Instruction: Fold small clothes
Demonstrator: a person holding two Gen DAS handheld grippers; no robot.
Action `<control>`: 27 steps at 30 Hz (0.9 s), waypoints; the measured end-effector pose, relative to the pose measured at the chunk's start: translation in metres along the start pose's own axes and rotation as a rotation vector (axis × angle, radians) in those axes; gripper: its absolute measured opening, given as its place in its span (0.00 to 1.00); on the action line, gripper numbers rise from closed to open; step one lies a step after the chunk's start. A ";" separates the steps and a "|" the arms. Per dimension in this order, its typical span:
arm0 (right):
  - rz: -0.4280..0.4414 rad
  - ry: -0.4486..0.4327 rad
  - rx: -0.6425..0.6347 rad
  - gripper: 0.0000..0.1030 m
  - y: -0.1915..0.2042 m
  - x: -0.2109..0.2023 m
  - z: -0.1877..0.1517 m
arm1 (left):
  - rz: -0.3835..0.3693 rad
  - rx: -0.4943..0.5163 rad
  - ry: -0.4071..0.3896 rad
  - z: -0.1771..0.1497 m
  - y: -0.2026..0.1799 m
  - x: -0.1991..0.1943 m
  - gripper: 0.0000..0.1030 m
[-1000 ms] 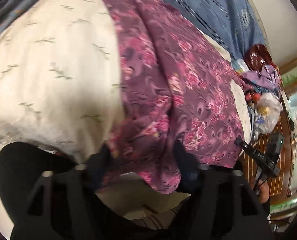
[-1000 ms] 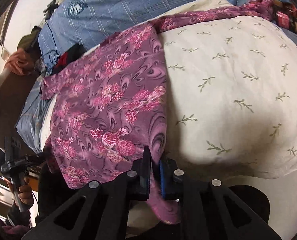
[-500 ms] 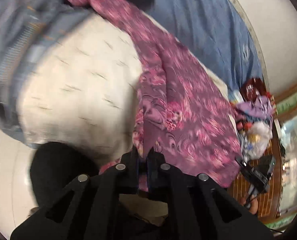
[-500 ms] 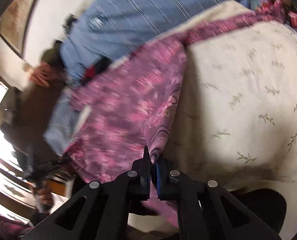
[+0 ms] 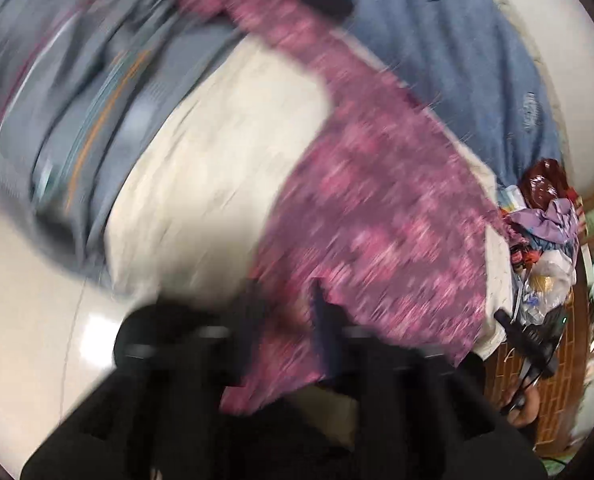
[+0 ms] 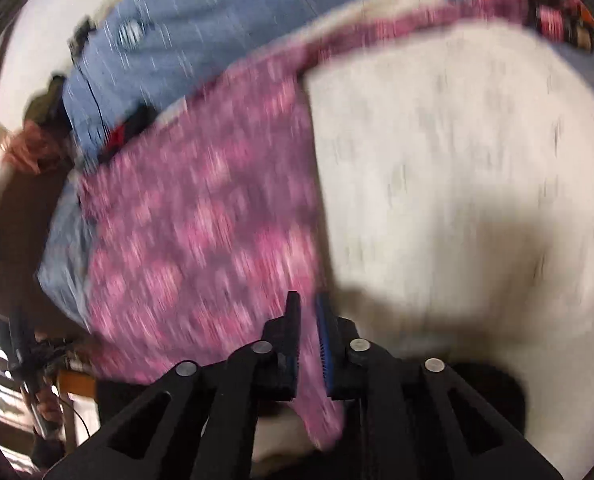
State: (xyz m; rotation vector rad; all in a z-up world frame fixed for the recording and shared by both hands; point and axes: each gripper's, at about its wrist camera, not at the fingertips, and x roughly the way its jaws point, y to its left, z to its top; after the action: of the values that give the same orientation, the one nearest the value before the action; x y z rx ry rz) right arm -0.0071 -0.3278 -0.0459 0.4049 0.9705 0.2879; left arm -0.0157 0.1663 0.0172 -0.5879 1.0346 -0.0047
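A purple and pink floral garment (image 5: 377, 208) lies spread over a cream leaf-print cushion (image 5: 217, 152) on the bed. Both views are motion-blurred. My left gripper (image 5: 287, 300) has its fingers parted, with the garment's near hem lying between and over them. In the right wrist view the same garment (image 6: 201, 232) covers the left part of the cushion (image 6: 457, 168). My right gripper (image 6: 307, 312) has its jaws slightly apart with the garment's edge between them.
A blue striped bedsheet (image 5: 457, 40) lies behind the cushion. A grey-blue folded blanket (image 5: 57, 100) lies at the left. A pile of bags and clothes (image 5: 545, 232) sits at the bed's right end. White floor (image 5: 25, 320) shows below.
The left gripper shut on the hem half a second ago and now has its fingers parted. The right jaws have widened slightly. Both cameras are moving fast, blurring the views.
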 end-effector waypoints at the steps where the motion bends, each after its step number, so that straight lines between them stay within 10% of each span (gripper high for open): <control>1: 0.015 -0.024 0.006 0.32 0.001 -0.001 0.011 | 0.006 0.019 -0.024 0.012 -0.009 0.003 0.64; 4: 0.035 -0.101 0.034 0.52 0.003 0.011 0.050 | 0.003 0.054 -0.054 0.058 -0.038 0.027 0.67; 9: 0.007 -0.108 0.092 0.52 0.004 0.072 0.107 | -0.002 0.045 0.010 0.114 -0.078 0.090 0.67; 11: 0.002 -0.106 0.072 0.39 0.010 0.090 0.116 | 0.057 0.065 0.025 0.122 -0.089 0.115 0.67; 13: -0.058 -0.102 0.004 0.04 0.017 0.108 0.124 | 0.124 0.069 0.051 0.122 -0.089 0.137 0.67; 16: -0.021 -0.098 0.015 0.04 0.006 0.106 0.119 | 0.169 0.137 0.050 0.116 -0.090 0.145 0.66; 22: 0.007 -0.259 0.233 0.26 -0.074 0.037 0.148 | 0.055 0.218 0.066 0.119 -0.124 0.133 0.67; 24: -0.059 -0.346 0.348 0.47 -0.115 0.014 0.164 | 0.034 0.230 0.050 0.126 -0.142 0.142 0.67; 27: -0.170 -0.407 0.454 0.49 -0.161 -0.008 0.195 | 0.021 0.247 0.051 0.136 -0.168 0.168 0.67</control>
State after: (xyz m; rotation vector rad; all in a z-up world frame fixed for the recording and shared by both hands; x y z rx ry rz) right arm 0.1624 -0.5139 -0.0163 0.7574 0.6560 -0.1736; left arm 0.2273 0.0406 0.0100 -0.3534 1.0704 -0.1280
